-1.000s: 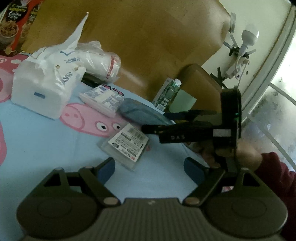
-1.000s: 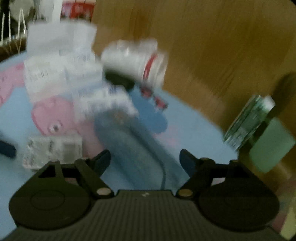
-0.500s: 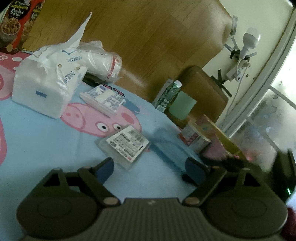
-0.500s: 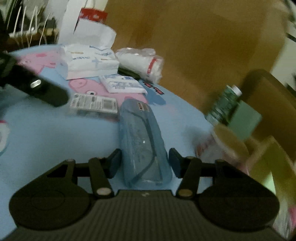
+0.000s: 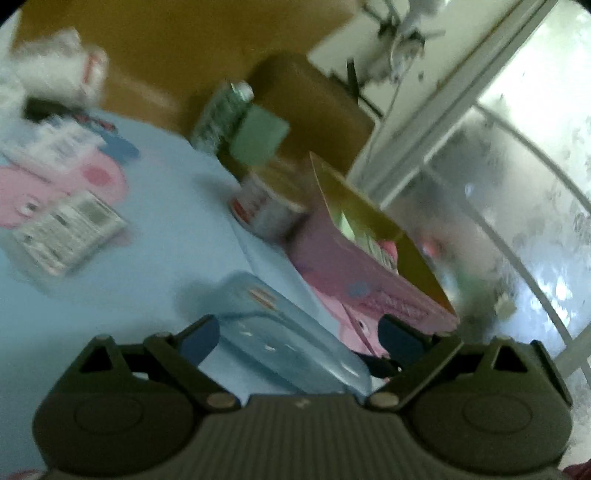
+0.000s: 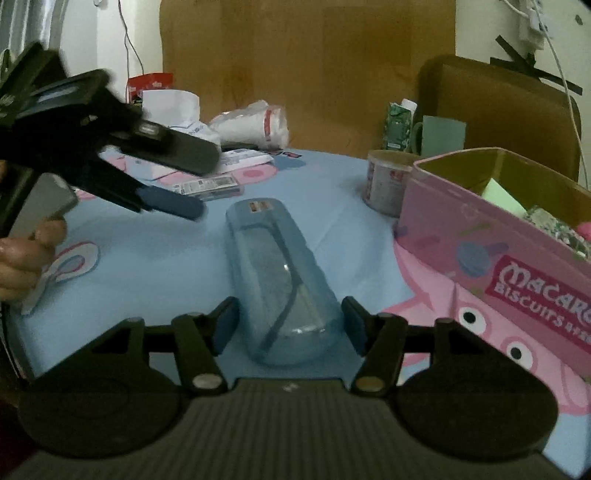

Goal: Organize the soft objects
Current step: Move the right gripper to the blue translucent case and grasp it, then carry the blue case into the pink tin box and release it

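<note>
Over the blue tablecloth [image 6: 155, 258], right gripper [image 6: 290, 326] angled down, fingers straddling the glasses case [image 6: 280, 280], left gripper [image 5: 299, 336] wide open, empty.

"MACARO… BISCUITS" in white lettering on the pink cardboard box [image 6: 498, 258], cut off at the frame edge

A wooden headboard [image 6: 306, 70] stood at the far side against a cream wall [image 6: 491, 26]. Right of it was a brown chair back [image 6: 502, 110]. White cables [image 6: 554, 48] hung down the wall, far right. Frosted window panes [image 5: 517, 177] in a pale frame let in daylight.
</note>
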